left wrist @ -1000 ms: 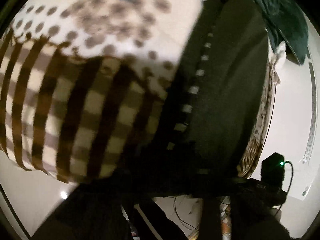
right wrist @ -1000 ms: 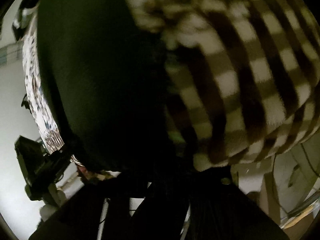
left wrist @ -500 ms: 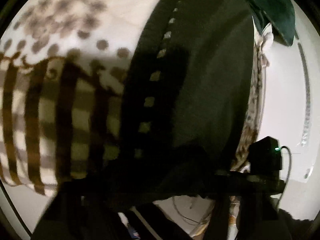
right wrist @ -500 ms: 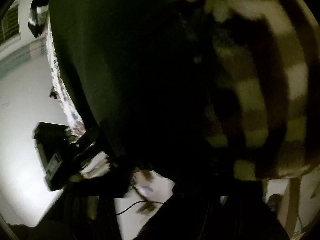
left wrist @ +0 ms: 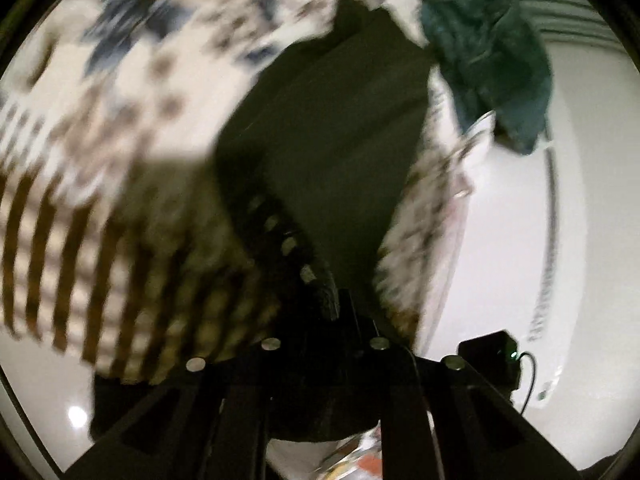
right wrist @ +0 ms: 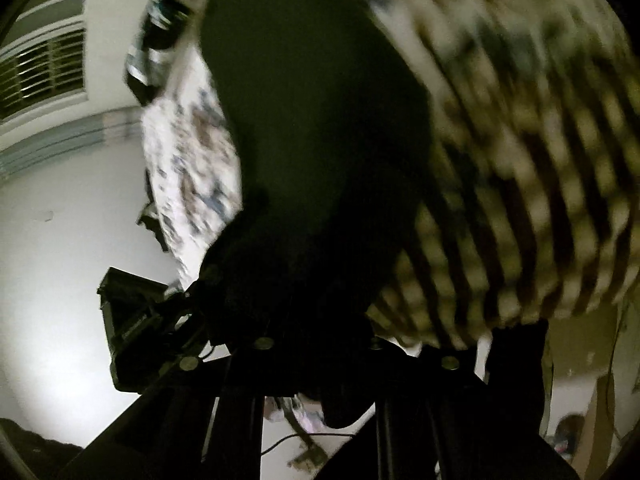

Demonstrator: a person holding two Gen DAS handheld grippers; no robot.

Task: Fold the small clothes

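Shifted toward frame centre since earlier: dark garment (left wrist: 340,128), soft, limp, light, spread over patterned bedding (left wrist: 132,92); left gripper (left wrist: 340,316) apparently pinching its near hem, right gripper (right wrist: 320,340) jaw state indeterminable; grip hem corners.

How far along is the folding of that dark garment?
Nothing looks folded yet. In hand: the dark garment, lifted above the patterned bedding, its hem bunched at the left tool and running into the right tool, whose grip is too dark to confirm. Left to do: the fold itself, and the teal garment beyond.
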